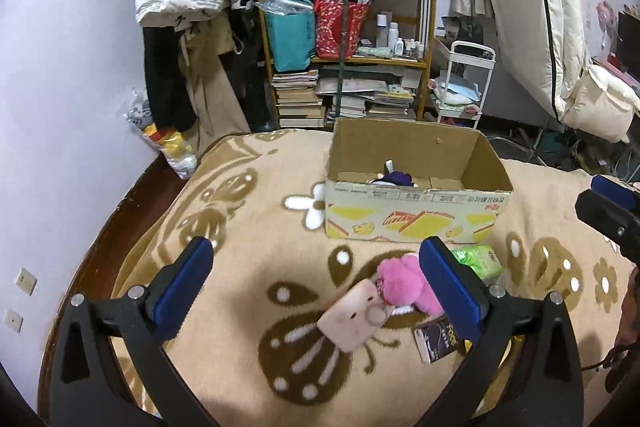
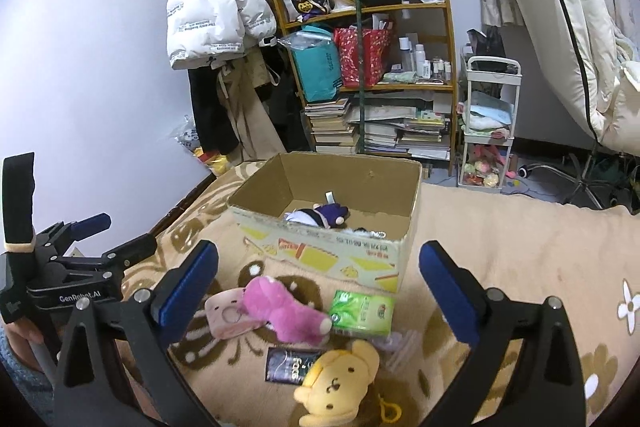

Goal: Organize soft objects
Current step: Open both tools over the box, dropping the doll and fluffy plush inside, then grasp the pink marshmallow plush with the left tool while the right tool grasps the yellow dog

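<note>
Both the left gripper (image 1: 316,281) and right gripper (image 2: 319,285) hung angled downward, fingers spread wide and empty, while the cardboard box (image 2: 340,259) at twelve o'clock held a purple plush (image 2: 328,215).

A cardboard box (image 2: 320,247) sits on the bed (image 2: 520,247) with a doll (image 2: 324,217) inside; before it lie a plush toy (image 2: 280,311), tissue pack (image 2: 362,311), bear plush (image 2: 340,383) and packet (image 2: 286,367); a bookshelf (image 2: 372,83) stands behind.

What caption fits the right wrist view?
Open right gripper over pink plush, yellow bear and tissue pack before the box.
</note>
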A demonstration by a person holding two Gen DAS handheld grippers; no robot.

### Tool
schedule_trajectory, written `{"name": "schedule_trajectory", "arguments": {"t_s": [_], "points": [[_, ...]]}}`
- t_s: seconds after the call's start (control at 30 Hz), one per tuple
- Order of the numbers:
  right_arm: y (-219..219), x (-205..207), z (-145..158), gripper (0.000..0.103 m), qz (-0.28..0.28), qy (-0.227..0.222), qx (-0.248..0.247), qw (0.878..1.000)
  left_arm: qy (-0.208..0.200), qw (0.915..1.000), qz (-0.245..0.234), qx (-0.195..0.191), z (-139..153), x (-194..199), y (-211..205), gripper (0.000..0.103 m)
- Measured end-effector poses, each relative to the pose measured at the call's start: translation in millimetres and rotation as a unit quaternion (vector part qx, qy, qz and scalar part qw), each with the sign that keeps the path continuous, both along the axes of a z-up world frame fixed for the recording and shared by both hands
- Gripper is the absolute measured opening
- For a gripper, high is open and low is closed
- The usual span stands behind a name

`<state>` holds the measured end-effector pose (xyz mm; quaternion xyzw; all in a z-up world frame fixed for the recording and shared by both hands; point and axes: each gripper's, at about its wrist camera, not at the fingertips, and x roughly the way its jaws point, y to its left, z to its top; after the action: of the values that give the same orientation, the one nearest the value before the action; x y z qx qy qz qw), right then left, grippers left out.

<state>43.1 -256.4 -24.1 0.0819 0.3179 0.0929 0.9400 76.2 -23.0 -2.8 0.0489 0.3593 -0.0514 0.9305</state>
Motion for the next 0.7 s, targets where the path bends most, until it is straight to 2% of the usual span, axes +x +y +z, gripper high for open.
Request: {"name": "schedule_trajectory", "arguments": {"t_s": [0.37, 0.7], "points": [[1.9, -21.9, -4.1, 0.103, 0.001, 0.018, -0.001, 1.000, 0.018, 0.9997, 0.002, 0.019, -5.8, -16.0, 11.3, 0.101], [6.6, -12.3, -33.0, 0.103, 0.004, 0.052, -0.020, 0.998, 0.051, 0.9985, 0.002, 0.022, -33.9, -0.3, 14.5, 0.101]]}}
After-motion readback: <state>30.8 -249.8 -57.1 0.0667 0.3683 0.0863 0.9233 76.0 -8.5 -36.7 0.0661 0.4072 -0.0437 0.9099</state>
